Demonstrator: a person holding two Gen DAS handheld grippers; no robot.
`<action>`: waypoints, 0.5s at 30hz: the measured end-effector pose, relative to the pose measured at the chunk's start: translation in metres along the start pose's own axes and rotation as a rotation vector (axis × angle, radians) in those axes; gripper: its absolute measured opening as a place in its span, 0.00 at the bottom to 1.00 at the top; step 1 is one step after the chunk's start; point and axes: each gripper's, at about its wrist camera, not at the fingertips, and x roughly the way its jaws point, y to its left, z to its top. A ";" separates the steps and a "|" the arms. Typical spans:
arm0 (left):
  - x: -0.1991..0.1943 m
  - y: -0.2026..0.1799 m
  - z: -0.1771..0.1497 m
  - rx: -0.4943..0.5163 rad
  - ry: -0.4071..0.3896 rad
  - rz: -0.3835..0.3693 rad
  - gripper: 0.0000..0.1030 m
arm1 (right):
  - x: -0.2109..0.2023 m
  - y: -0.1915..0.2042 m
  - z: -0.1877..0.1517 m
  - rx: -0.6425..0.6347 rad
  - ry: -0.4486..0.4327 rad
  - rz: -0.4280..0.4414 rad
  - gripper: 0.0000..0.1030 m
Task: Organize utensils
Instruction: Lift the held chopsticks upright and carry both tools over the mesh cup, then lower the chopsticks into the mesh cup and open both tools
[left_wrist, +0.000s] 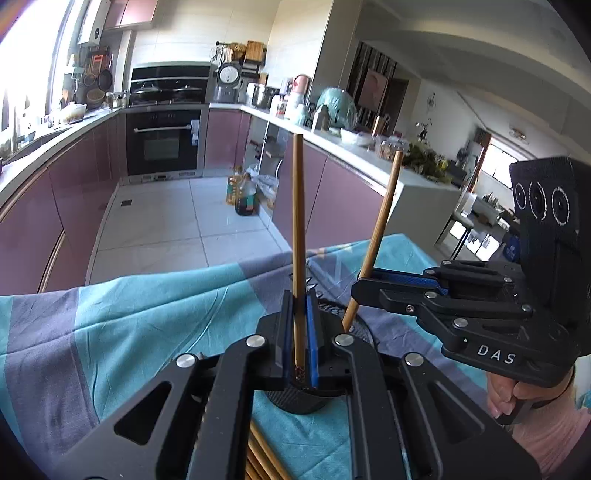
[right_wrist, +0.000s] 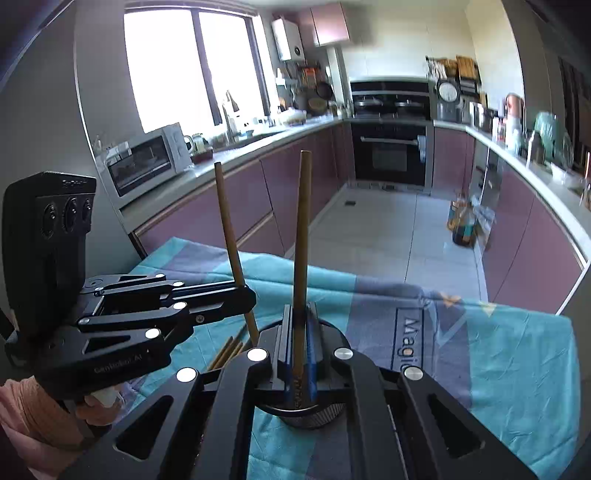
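Note:
My left gripper (left_wrist: 300, 314) is shut on a wooden chopstick (left_wrist: 297, 229) held upright, its lower tip over a black mesh utensil cup (left_wrist: 295, 402). My right gripper (right_wrist: 300, 325) is shut on a second chopstick (right_wrist: 302, 236), also upright over the same cup (right_wrist: 314, 415). In the left wrist view the right gripper (left_wrist: 364, 282) reaches in from the right with its chopstick (left_wrist: 380, 229) slanting down to the cup. In the right wrist view the left gripper (right_wrist: 245, 295) reaches in from the left with its chopstick (right_wrist: 231, 229). Several more chopsticks (right_wrist: 227, 352) lie on the cloth beside the cup.
The table is covered by a teal and grey cloth (left_wrist: 129, 314). Beyond its far edge are the tiled kitchen floor (left_wrist: 166, 221), purple cabinets, an oven (left_wrist: 162, 144) and oil bottles (left_wrist: 243, 192) on the floor. A toaster oven (right_wrist: 144, 162) stands on the counter at left.

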 end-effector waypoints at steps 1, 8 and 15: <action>0.004 0.000 -0.001 -0.001 0.010 -0.002 0.07 | 0.004 -0.001 0.000 0.006 0.011 0.002 0.06; 0.025 0.014 0.004 -0.013 0.032 0.004 0.08 | 0.024 -0.008 -0.002 0.042 0.026 -0.010 0.08; 0.018 0.021 0.000 -0.021 -0.001 0.034 0.19 | 0.025 -0.008 -0.002 0.072 -0.007 0.004 0.11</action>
